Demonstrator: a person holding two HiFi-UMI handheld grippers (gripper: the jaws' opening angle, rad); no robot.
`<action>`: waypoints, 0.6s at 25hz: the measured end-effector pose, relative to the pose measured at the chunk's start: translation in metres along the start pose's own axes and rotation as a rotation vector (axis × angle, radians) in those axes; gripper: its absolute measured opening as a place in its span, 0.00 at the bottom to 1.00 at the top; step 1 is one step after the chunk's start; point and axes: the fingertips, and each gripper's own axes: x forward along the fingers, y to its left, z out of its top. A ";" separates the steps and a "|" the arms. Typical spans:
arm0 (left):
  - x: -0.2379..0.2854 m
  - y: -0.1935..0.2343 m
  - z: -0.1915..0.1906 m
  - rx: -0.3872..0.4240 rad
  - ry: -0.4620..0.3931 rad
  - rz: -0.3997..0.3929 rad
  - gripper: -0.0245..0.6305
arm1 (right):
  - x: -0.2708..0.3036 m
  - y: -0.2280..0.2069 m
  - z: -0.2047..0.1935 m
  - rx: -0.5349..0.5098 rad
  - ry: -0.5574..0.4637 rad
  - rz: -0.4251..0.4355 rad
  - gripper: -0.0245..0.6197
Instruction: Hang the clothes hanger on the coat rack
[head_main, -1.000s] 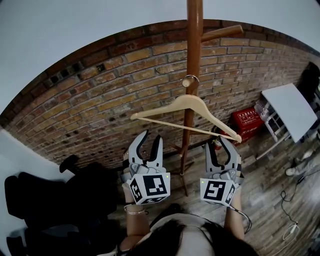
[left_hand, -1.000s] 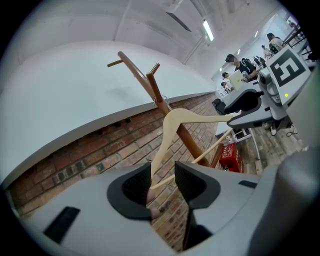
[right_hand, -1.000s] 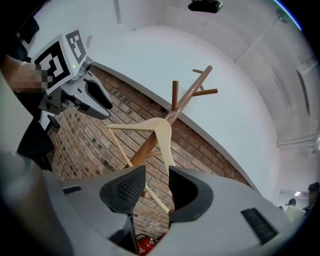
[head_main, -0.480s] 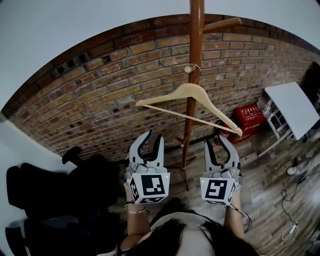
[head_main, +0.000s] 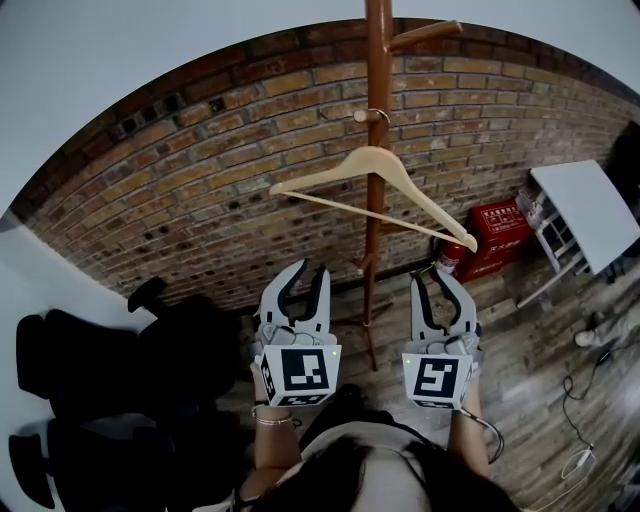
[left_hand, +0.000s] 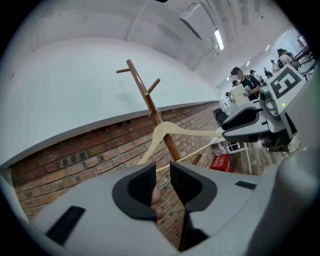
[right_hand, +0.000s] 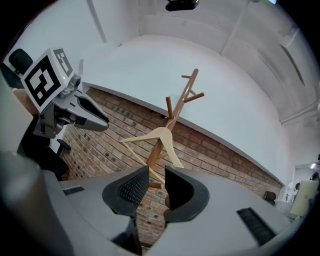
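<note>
Plainly, the clothes hanger (head_main: 372, 156) hung by its metal hook on a peg of the coat rack (head_main: 375, 60), tilted, its right end lower. Below and clear of it, the left hand-held gripper (head_main: 310, 272) and the right hand-held gripper (head_main: 431, 278) each had jaws closing on nothing. Only the left gripper view showed distant people (left_hand: 245, 80) and a ceiling light (left_hand: 218, 39). Only the head view showed the black chair (head_main: 80, 380), red crate (head_main: 497, 240), white worktop (head_main: 590, 215) and plank floor (head_main: 540, 400). A brick wall (head_main: 200, 200) stood behind the rack. The crate's white print was too small to read
</note>
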 end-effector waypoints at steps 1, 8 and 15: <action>-0.004 -0.002 0.002 -0.008 -0.007 0.005 0.18 | -0.004 0.000 -0.001 0.004 -0.002 0.001 0.21; -0.028 -0.017 0.022 -0.048 -0.047 0.004 0.14 | -0.030 -0.003 -0.003 0.061 -0.030 0.008 0.16; -0.053 -0.032 0.034 -0.127 -0.046 0.006 0.10 | -0.054 -0.003 -0.006 0.121 -0.062 0.031 0.13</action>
